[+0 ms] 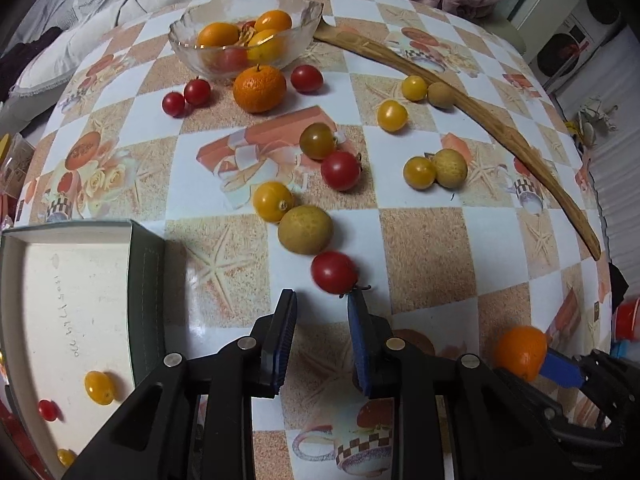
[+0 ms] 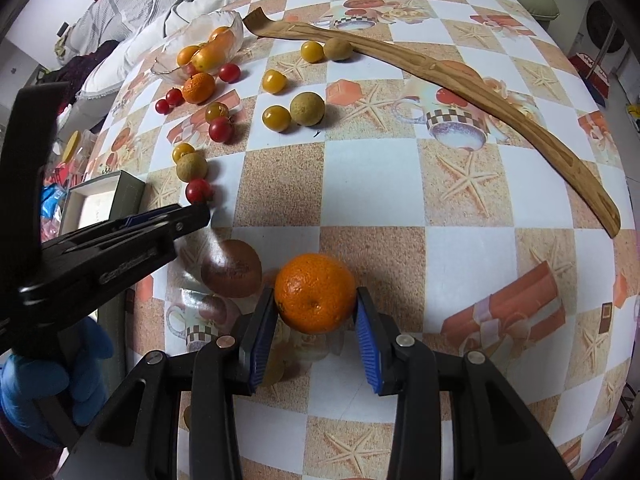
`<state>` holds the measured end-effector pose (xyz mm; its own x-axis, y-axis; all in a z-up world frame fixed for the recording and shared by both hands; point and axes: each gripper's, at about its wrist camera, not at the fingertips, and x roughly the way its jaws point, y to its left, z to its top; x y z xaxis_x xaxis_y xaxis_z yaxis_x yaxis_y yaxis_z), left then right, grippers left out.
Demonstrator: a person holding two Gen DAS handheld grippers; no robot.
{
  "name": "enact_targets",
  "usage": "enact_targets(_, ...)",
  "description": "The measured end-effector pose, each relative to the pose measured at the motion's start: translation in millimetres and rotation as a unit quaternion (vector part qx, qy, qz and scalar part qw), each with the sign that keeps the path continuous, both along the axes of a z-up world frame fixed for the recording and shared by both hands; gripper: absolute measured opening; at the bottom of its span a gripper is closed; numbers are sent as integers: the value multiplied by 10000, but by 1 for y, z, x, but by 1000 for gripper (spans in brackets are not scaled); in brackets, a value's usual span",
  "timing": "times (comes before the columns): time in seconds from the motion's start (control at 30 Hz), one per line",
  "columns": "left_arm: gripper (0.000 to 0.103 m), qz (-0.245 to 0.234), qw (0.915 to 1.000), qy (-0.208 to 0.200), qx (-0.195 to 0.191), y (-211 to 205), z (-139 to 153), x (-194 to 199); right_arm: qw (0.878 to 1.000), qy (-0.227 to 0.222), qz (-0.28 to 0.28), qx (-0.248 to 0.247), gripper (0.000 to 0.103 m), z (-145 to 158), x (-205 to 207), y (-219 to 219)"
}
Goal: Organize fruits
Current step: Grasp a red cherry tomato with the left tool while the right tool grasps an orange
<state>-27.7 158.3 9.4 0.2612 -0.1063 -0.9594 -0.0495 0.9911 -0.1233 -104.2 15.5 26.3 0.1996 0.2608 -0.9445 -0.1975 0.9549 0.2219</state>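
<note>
My right gripper (image 2: pixel 316 308) is shut on a tangerine (image 2: pixel 315 298) and holds it just above the table; it also shows in the left wrist view (image 1: pixel 520 353). My left gripper (image 1: pixel 322 300) is open and empty, its right fingertip touching a red cherry tomato (image 1: pixel 334 272). Several red and yellow tomatoes and tan longans lie scattered on the table. Another tangerine (image 1: pixel 259 88) sits in front of a glass bowl (image 1: pixel 192 40) of oranges. A white box (image 1: pixel 72 300) at the left holds a yellow tomato (image 1: pixel 99 387) and a red one (image 1: pixel 48 409).
A long curved wooden stick (image 1: pixel 480 108) lies across the far right of the checked tablecloth (image 1: pixel 420 248). Bedding and clothes lie beyond the table's far edge. A blue-gloved hand (image 2: pixel 60 380) holds the left gripper.
</note>
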Motion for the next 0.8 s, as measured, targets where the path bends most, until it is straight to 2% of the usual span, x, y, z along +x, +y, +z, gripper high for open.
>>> enact_targets(0.13, 29, 0, 9998, 103, -169, -3, 2, 1, 10000, 29, -39, 23, 42, 1, -3, -3)
enact_targets(0.17, 35, 36, 9997, 111, -219, -2, 3, -1, 10000, 27, -61, 38, 42, 1, -3, -4)
enact_targets(0.2, 59, 77, 9997, 107, -229, -1, 4, -3, 10000, 25, -78, 55, 42, 2, -3, -5)
enact_targets(0.23, 70, 148, 9997, 31, -176, 0, 6, -5, 9999, 21, -97, 69, 42, 2, -3, -6)
enact_targets(0.27, 75, 193, 9997, -52, -136, 0, 7, -6, 9999, 20, -108, 74, 42, 2, -3, -7)
enact_targets(0.37, 75, 274, 9995, -57, -131, 0, 5, 1, 9999, 36, -146, 80, 42, 1, -3, -11)
enact_targets(0.53, 73, 339, 9993, 42, 146, -6, -3, 10, 9998, 61, -182, 85, 42, 1, -5, -16)
enact_targets(0.63, 48, 330, 9984, -59, 463, -10, -2, 10, 9997, 74, -214, 102, 42, 1, -5, -20)
enact_targets(0.67, 36, 297, 9986, -106, 420, -10, -1, 9, 9997, 73, -220, 104, 42, 1, -5, -20)
enact_targets(0.7, 32, 278, 9988, -126, 376, -9, 0, 10, 9997, 71, -227, 111, 42, 1, -5, -21)
enact_targets(0.8, 32, 217, 9995, -135, 172, -6, 2, 9, 9996, 68, -235, 125, 42, 1, -6, -21)
